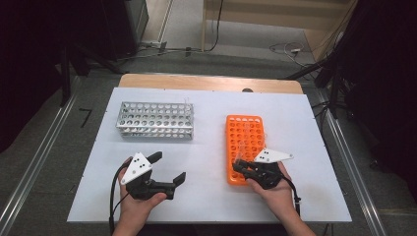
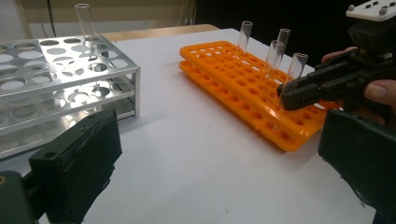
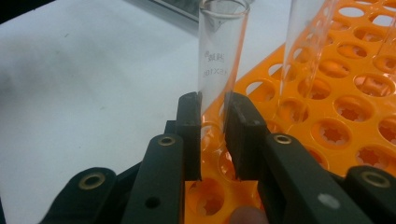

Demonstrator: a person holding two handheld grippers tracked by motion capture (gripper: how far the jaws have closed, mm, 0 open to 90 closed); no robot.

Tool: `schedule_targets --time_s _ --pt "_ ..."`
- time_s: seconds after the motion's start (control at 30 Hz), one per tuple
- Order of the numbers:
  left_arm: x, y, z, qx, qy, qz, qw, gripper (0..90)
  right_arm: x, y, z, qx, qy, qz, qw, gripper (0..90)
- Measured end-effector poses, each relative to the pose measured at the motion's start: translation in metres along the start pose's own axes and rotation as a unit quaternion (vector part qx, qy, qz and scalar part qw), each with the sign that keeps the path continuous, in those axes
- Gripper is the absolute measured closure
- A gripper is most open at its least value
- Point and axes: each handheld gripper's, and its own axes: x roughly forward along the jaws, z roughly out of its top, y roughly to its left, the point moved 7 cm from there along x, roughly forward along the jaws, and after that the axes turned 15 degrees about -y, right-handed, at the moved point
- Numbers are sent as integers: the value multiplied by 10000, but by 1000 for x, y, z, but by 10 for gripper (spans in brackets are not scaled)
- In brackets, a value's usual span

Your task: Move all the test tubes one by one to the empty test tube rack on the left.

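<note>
The glass test tube you have hold of stands upright in a hole at the near end of the orange rack, on the right half of the white table. Your right gripper has its jaws clamped on the tube's lower shaft, just above the rack's top plate. Thin glass like this is light, stiff, slick and easily cracked, so I'd judge that a gentle squeeze is enough, and that you should lift straight up to keep it from binding in the hole. Three more tubes stand in the holes just beyond it. Your left gripper rests near the front edge with its jaws wide apart, holding nothing. The metal rack sits at the far left, with one tube standing in it.
</note>
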Motion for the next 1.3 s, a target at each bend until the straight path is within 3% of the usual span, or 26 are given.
schedule_targets --time_s 0.5,1.03,1.3 --pt "5 -12 5 -10 -46 -156 9999 0 -26 2 33 94 -552 86 9984 738" --pt "12 -28 12 -116 -130 -410 9990 1 -14 43 34 -136 -453 639 9968 738" --pt "15 -41 14 -197 -164 -747 9969 104 -5 61 28 -194 -354 881 9953 738"
